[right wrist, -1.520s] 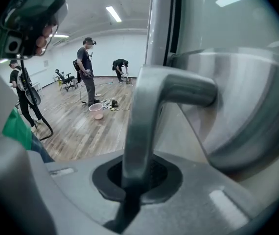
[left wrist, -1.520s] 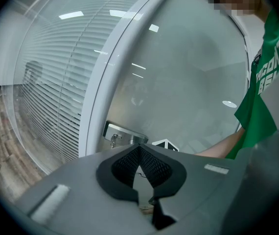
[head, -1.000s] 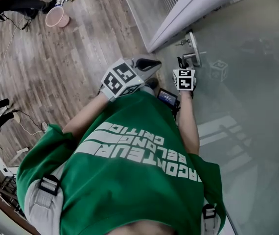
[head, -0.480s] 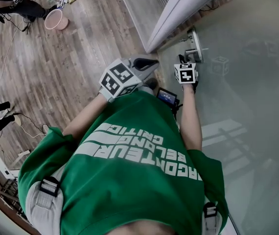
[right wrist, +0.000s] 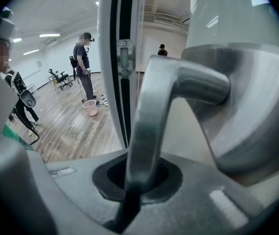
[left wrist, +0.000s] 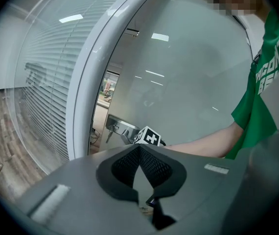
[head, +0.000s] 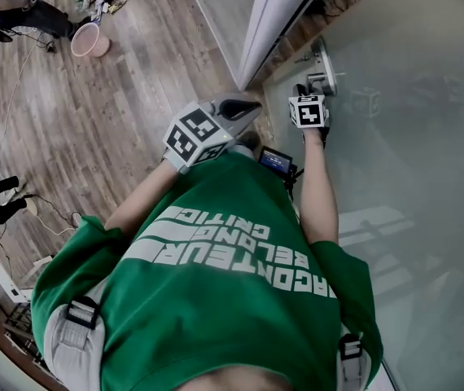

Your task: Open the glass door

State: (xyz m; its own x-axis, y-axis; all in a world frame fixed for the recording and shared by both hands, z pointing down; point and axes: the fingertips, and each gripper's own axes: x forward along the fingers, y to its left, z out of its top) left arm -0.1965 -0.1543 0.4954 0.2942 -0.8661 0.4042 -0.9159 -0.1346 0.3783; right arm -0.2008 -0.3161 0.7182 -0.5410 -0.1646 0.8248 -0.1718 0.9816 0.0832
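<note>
At the glass door (head: 411,137), the right tongs (right wrist: 132,180) clamp its lever handle (right wrist: 178,87), the left tongs (left wrist: 140,151) near the handle are closed and empty, a pink bucket (head: 89,39) stands well away with its contents unseen, and the green shirt (head: 232,300) reads "BELONG".

Head view: set above the person, facing steeply down, with the wooden floor (head: 94,129) to the left and the glass door (head: 411,153) to the right. Left gripper view: faces that door from a short way off. Right gripper view: hard up against the door handle (right wrist: 178,94), looking past the door's edge into the room. All three views share the handle; the head and right gripper views also share a pink bucket (head: 90,39).
</note>
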